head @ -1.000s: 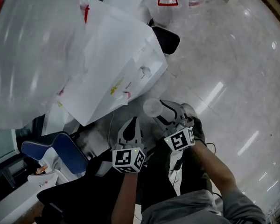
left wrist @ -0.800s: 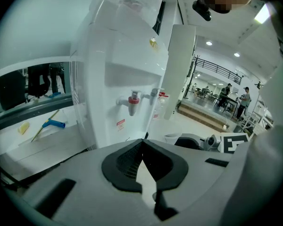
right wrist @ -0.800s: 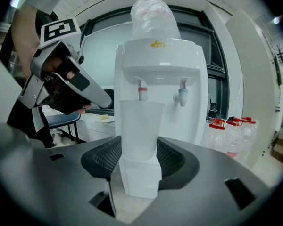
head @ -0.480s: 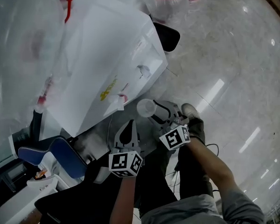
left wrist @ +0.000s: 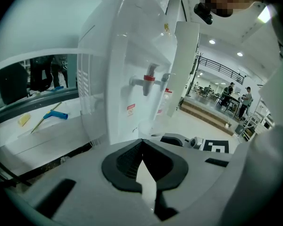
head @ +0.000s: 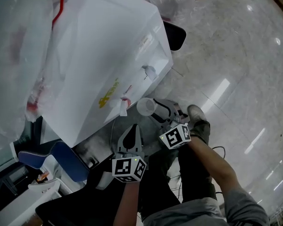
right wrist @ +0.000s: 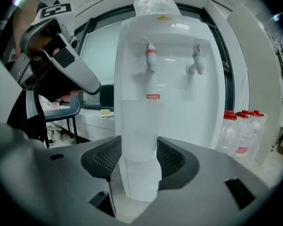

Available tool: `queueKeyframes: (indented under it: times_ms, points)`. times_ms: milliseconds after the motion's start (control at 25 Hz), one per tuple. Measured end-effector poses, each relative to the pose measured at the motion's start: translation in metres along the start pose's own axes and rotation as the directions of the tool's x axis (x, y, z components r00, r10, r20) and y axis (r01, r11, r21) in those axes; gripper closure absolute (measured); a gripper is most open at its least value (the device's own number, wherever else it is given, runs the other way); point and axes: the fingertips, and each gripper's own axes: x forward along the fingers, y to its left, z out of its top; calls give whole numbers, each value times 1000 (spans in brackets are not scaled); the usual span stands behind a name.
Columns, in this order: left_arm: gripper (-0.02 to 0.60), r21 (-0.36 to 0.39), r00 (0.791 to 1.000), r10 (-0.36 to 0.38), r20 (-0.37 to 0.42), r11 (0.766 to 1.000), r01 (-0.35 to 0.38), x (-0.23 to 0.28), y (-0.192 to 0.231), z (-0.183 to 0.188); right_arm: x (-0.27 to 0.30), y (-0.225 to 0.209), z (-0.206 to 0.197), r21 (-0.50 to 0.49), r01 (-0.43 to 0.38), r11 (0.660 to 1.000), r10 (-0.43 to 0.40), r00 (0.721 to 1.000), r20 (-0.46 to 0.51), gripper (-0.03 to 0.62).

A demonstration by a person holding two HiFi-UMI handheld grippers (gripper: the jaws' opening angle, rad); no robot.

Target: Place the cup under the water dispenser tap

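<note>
Step in hand, as I judge it: the approach
- Right gripper [right wrist: 138, 149]: jaws wide, clamped on the cup [right wrist: 137, 121], which is upright, short of the dispenser [right wrist: 174, 93] and not yet under the red tap [right wrist: 150, 60] or the pale tap [right wrist: 196, 62]
- Left gripper [left wrist: 141, 142]: jaws together, empty
- Next move likely needs the cup brought in level beneath one spout, then released
- Cup: translucent, looks empty
- Red-capped bottles [right wrist: 243, 131] beside the dispenser: contents unclear

The glossy floor [head: 226, 55] bears the water dispenser [head: 99, 55] and red-capped bottles [right wrist: 240, 131].
</note>
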Motion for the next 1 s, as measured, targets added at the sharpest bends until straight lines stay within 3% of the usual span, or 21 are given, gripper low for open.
queueKeyframes:
  times_ms: [400, 1000]
  points:
    - [571, 12, 1000, 18, 14, 1000, -18, 15, 13, -7, 26, -4, -11, -4, 1, 1000, -1, 1000, 28, 364]
    - [571, 39, 998, 43, 38, 998, -44, 32, 29, -18, 63, 2, -33, -90, -43, 995, 48, 997, 61, 364]
